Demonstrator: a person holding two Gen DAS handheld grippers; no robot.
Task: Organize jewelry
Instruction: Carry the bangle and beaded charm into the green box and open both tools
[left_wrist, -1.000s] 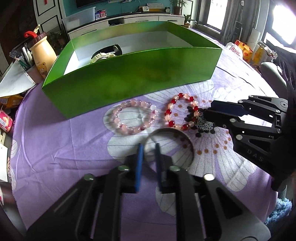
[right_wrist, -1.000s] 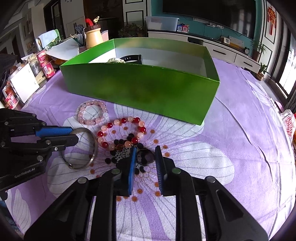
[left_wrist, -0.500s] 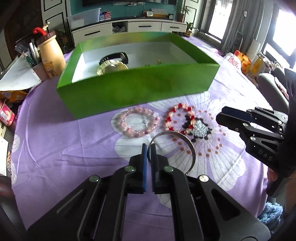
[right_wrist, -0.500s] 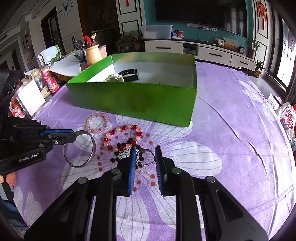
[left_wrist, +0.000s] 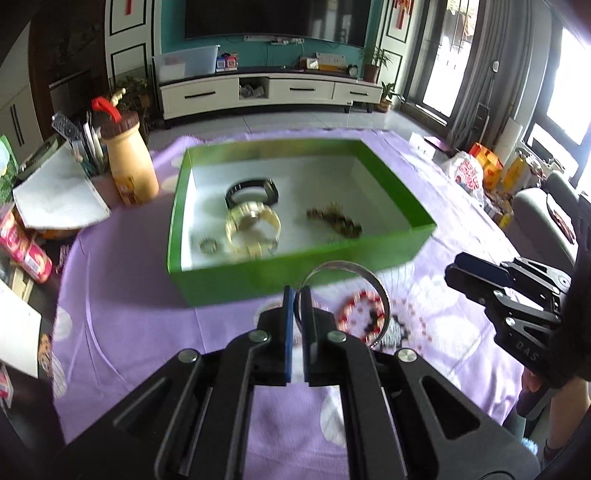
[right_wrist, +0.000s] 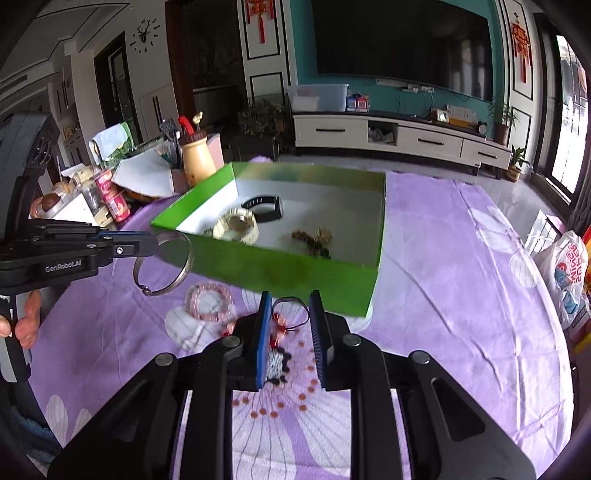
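My left gripper (left_wrist: 297, 299) is shut on a silver bangle (left_wrist: 369, 275) and holds it in the air in front of the green box (left_wrist: 295, 275); it also shows in the right wrist view (right_wrist: 153, 245) with the bangle (right_wrist: 177, 280) hanging from it. The box (right_wrist: 295, 269) holds a black band (left_wrist: 255, 186), a pale watch (left_wrist: 255, 225) and a brown beaded piece (left_wrist: 336, 219). My right gripper (right_wrist: 290, 308) is open and empty above the cloth, over a thin ring (right_wrist: 291, 314) and a black-and-white piece (right_wrist: 275, 363). A pink bead bracelet (right_wrist: 210, 301) and a red bead bracelet (left_wrist: 360, 312) lie on the cloth.
The purple flowered cloth (right_wrist: 461, 295) covers the table. A tan bottle (left_wrist: 129, 162), paper and red cans (left_wrist: 26, 247) crowd the left edge. A plastic bag (right_wrist: 569, 266) sits at the right edge.
My left gripper shut on the silver bangle and lifted it off the cloth toward the box. My right gripper rose and drew back, staying open.
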